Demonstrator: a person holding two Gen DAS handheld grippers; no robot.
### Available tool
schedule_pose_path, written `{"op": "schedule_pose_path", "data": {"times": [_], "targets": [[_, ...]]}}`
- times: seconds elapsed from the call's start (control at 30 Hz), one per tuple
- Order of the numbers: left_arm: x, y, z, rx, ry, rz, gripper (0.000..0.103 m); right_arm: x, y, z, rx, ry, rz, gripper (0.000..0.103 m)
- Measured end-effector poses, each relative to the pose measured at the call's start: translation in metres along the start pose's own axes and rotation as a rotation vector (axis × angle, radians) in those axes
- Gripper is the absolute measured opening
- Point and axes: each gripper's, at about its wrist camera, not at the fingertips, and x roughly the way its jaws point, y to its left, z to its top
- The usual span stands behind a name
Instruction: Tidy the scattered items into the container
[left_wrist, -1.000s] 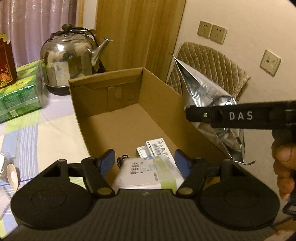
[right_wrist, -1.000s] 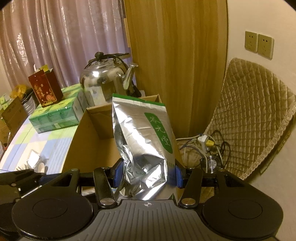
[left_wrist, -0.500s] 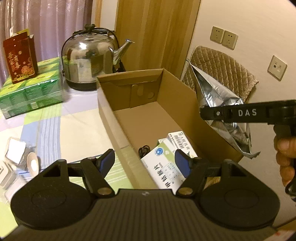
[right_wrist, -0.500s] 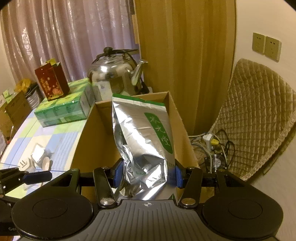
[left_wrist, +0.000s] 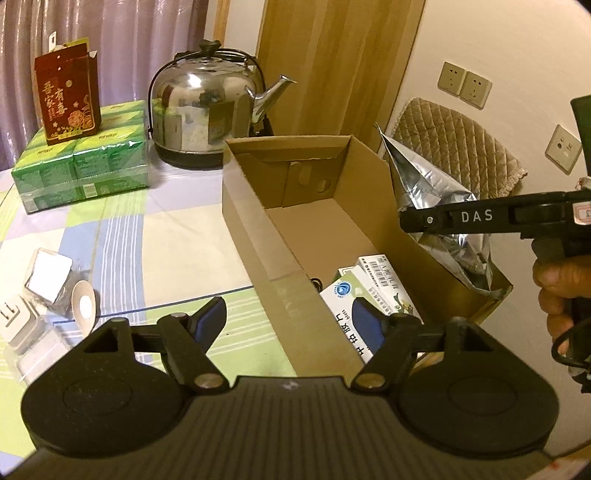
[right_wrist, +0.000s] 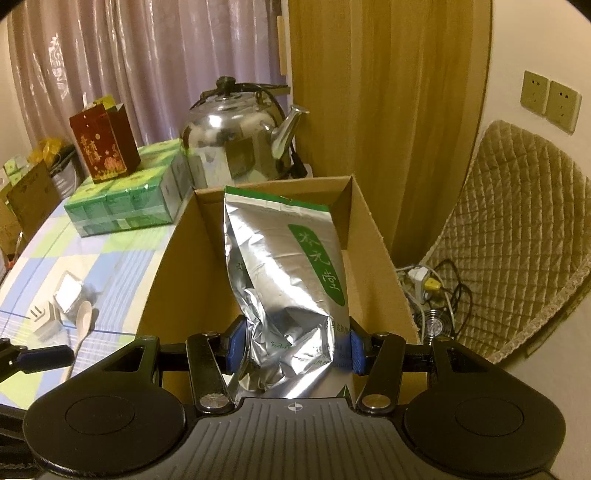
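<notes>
Silver foil is crumpling between the blue pads of my right gripper (right_wrist: 293, 349), which is clamping the foil pouch (right_wrist: 284, 280) by its lower end and holding it upright over the near end of the cardboard box (right_wrist: 373, 236). My left gripper (left_wrist: 291, 325) is spreading its jaws, gripping nothing; they are straddling the box's near left wall, one pad over the tablecloth (left_wrist: 177, 243), the other over the white medicine boxes (left_wrist: 369, 291) lying in the box's near end. A dark cord seems to be lying beside them, though I cannot make it out clearly. My right hand (left_wrist: 565, 291) is showing at the right edge of the left view, wrapped around its handle. Left of the box, near the table's left edge, a white charger plug (right_wrist: 44, 317), a small foil-topped cup (right_wrist: 68, 291) and a pale spoon (right_wrist: 84, 321) are lying close together. Farther back, green tissue packs (left_wrist: 85, 166) are carrying a red carton (left_wrist: 68, 99), and a steel kettle (left_wrist: 210, 110) is standing just behind the box's far end.
</notes>
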Motion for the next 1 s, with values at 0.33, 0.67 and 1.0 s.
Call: {"op": "schedule_pose_path", "data": {"times": [0.33, 0.67, 1.0], "targets": [[0.000, 0.009, -0.008, -0.022, 0.006, 0.002, 0.073, 0.019, 0.003, -0.007, -0.031, 0.059, -0.035, 0.051], [-0.004, 0.018, -0.013, -0.038, 0.003, 0.010, 0.074, 0.013, 0.009, -0.011, -0.061, 0.047, -0.037, 0.072], [-0.022, 0.033, -0.025, -0.063, -0.003, 0.032, 0.075, -0.023, 0.017, -0.016, -0.034, -0.007, -0.025, 0.078]]}}
